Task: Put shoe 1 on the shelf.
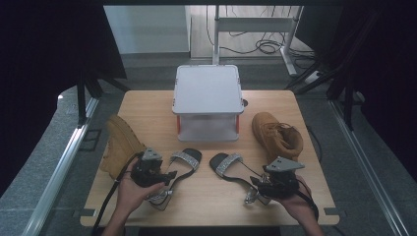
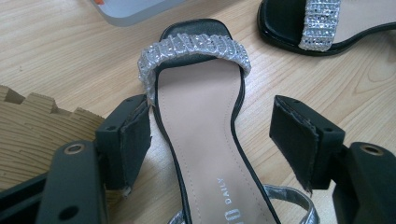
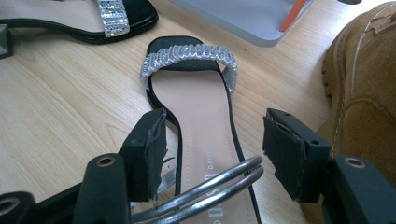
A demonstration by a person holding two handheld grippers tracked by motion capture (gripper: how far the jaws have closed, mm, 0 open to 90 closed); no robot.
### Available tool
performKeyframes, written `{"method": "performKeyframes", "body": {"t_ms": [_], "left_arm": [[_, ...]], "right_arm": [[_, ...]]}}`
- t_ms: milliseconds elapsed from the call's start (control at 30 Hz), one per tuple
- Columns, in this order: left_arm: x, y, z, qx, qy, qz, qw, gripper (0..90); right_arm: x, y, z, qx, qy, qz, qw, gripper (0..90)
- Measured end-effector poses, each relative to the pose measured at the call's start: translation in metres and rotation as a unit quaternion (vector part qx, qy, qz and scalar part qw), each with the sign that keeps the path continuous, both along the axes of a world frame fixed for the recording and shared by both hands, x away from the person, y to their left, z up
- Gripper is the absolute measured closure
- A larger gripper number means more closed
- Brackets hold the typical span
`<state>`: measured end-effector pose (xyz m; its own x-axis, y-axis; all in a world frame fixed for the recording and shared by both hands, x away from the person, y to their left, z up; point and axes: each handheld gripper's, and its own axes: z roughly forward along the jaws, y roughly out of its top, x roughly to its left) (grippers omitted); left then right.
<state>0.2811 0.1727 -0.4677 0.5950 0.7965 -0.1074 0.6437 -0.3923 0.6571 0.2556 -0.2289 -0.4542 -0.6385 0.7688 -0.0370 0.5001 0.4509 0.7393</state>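
Observation:
Two black sandals with glittery silver toe straps lie on the wooden table (image 1: 206, 199). The left sandal (image 1: 185, 160) (image 2: 205, 121) lies between the pads of my left gripper (image 1: 164, 178) (image 2: 212, 140), which is open, its pads off the sole's edges. The right sandal (image 1: 227, 164) (image 3: 196, 107) lies between the pads of my right gripper (image 1: 256, 186) (image 3: 212, 149), also open. Its silver ankle strap (image 3: 219, 184) loops across the gap between the jaws, and neither pad presses on the shoe.
A grey lidded box (image 1: 208, 91) stands at the middle back of the table. A tan boot (image 1: 118, 143) lies on its side at the left, its ridged sole (image 2: 32, 126) beside my left jaw. Another tan boot (image 1: 278, 135) (image 3: 364, 93) stands close to the right gripper.

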Motion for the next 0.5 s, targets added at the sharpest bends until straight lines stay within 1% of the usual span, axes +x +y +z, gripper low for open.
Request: {"method": "performKeyframes", "body": {"t_ms": [100, 167, 267, 433, 500], "left_arm": [[0.001, 0.0, 0.0, -0.001, 0.002, -0.001, 1.0, 29.5], [0.002, -0.001, -0.001, -0.003, 0.004, -0.002, 1.0, 29.5], [0.004, -0.002, -0.002, 0.001, 0.01, -0.007, 0.9999, 29.6], [0.007, -0.002, -0.004, 0.007, 0.018, -0.01, 0.9998, 29.5], [0.008, -0.002, -0.004, 0.011, 0.02, -0.012, 0.9997, 29.5]], "right_arm": [[0.002, 0.001, 0.0, -0.003, 0.002, 0.002, 1.0, 39.2], [0.005, 0.002, 0.0, -0.008, 0.009, 0.004, 0.9999, 38.0], [0.009, 0.003, -0.002, -0.013, 0.017, 0.006, 0.9997, 37.5], [0.017, 0.007, -0.005, -0.02, 0.035, 0.009, 0.9992, 36.2], [0.018, 0.008, -0.006, -0.022, 0.038, 0.01, 0.999, 36.0]]}}
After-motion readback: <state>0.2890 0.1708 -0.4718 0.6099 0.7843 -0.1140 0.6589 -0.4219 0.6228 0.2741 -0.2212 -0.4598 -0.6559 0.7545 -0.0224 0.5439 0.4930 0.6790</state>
